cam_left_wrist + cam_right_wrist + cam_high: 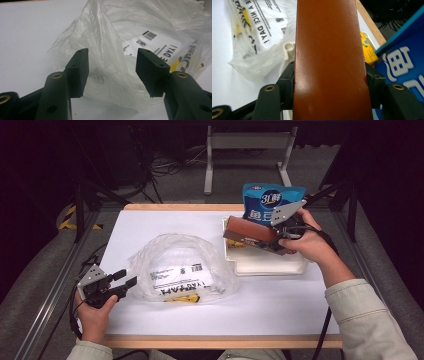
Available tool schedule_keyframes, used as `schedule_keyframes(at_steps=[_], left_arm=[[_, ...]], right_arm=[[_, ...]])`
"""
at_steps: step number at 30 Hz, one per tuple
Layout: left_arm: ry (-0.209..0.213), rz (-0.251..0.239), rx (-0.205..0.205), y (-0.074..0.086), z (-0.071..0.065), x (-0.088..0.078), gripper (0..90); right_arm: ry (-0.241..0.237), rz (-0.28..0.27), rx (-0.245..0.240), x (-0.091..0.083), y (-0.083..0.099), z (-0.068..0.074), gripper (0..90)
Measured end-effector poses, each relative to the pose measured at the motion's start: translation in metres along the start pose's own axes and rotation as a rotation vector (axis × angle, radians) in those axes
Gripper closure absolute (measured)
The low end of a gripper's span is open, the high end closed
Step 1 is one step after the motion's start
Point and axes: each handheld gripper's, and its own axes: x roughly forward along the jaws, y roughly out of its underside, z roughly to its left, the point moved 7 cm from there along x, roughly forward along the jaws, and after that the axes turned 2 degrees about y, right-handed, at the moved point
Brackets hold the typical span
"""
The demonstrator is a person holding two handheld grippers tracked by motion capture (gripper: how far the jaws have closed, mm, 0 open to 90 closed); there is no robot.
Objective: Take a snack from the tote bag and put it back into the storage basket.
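Right gripper view: brown box (329, 60) between tool (329, 87) pads.

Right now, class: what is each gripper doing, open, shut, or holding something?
Left gripper: open, jaws apart just in front of the clear plastic bag.
Right gripper: shut on the brown box.

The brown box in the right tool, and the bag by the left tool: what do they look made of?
The brown box looks like coated card or smooth plastic with a satin finish: a flat, even face with a soft glare patch and faint scuffs. Which of the two is unclear. The bag looks like thin clear plastic film, glossy: it crinkles into sharp folds and the printed label inside shows through.
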Motion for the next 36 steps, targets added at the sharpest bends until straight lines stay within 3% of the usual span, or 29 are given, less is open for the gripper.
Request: schedule_keyframes(at_steps=[10,17,36], left_arm=[[0.001,0.004,0.001,0.0,0.0,0.0,44.5],[0.002,0.002,0.0,0.0,0.0,0.0,44.5],[0.004,0.0,-0.014,0.0,-0.001,0.001,44.4]], right_arm=[[0.018,0.042,0.02,0.0,0.024,-0.013,42.2],[0.015,0.041,0.034,0.001,0.034,-0.016,42.2],[-0.029,0.104,0.009,0.023,0.055,-0.01,42.2]])
